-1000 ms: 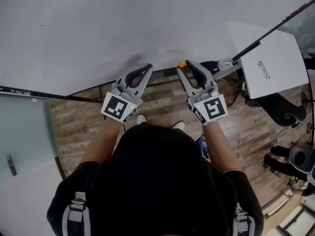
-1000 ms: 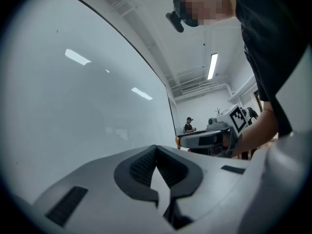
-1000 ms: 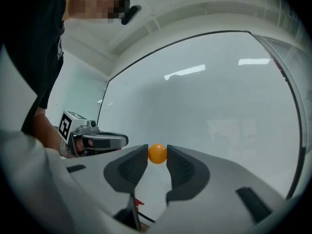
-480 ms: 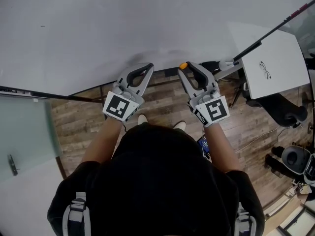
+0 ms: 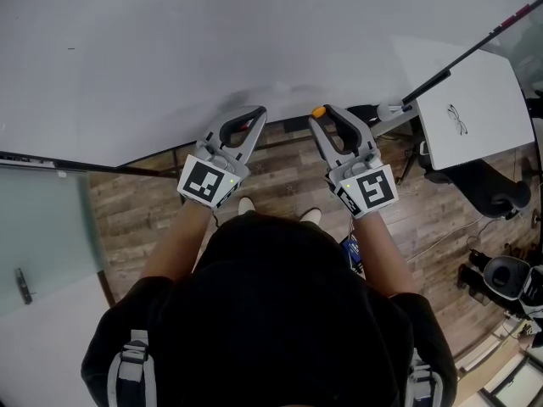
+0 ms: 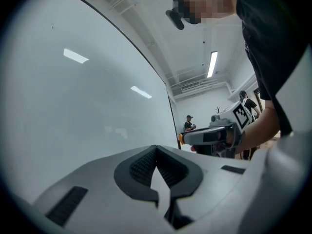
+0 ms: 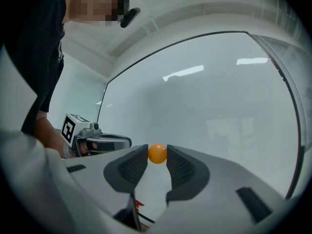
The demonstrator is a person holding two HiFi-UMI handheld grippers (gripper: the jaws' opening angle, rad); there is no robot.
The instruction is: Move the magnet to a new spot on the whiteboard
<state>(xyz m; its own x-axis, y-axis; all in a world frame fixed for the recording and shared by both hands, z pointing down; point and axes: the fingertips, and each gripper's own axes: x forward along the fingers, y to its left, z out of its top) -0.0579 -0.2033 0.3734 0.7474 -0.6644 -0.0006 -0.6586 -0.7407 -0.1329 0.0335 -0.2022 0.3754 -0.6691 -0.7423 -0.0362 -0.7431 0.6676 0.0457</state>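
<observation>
Grips the magnet (image 7: 157, 153) between the jaw tips of the right hand-held gripper (image 7: 157, 161), straight ahead along them, close by the whiteboard's (image 5: 254, 32) bottom edge. Holds the left hand-held gripper (image 6: 157, 155) clenched on nothing, alongside, farther off.

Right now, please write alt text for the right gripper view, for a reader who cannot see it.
The right gripper has its jaws shut on a small orange magnet, in front of a large whiteboard. The left gripper shows low at the left.
</observation>
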